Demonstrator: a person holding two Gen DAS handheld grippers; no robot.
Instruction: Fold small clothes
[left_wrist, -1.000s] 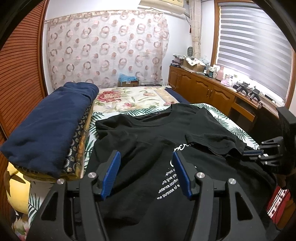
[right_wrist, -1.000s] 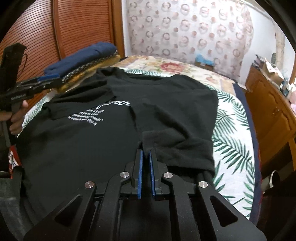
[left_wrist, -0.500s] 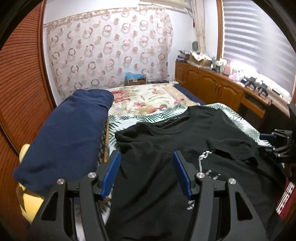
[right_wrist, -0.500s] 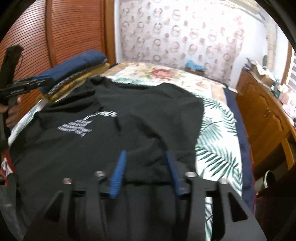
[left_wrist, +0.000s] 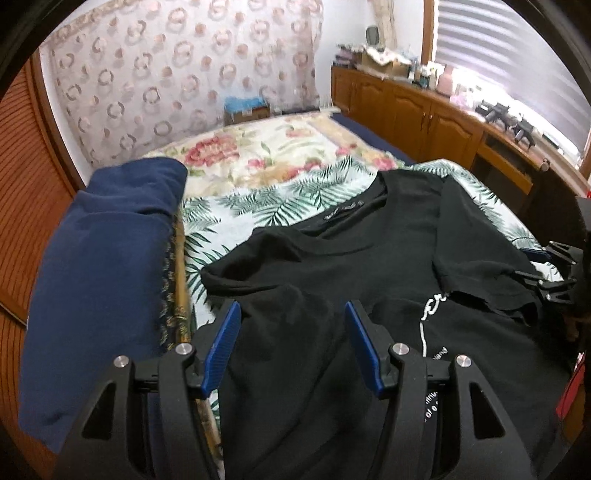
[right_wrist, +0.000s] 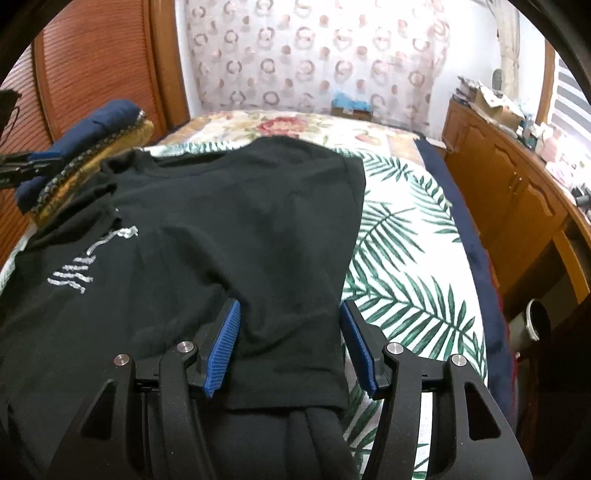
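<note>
Risk noted first: black T-shirt (left_wrist: 369, 280) lay spread on the bed (left_wrist: 258, 206), with both sleeves judged already turned in over the body. The loose folds could slide open if a gripper dragged across them. At the left of the frame a stack of folded navy bedding (left_wrist: 103, 266) sat just beside the shirt's edge; a careless sweep there could catch it. At the right of the right wrist view the shirt's side ran near the mattress edge, so a pull that way might draw cloth off the bed.

Left gripper (left_wrist: 291, 347) was found with jaws standing apart, about half open, poised over the shirt's near shoulder region. Nothing was clamped; whether the pads brushed the fabric could not be told.

Right gripper (right_wrist: 290, 343) likewise stood apart, its blue pads (right_wrist: 221, 350) either side of the folded sleeve panel, which lay between them unpinched. No cloth was held by either gripper.
</note>
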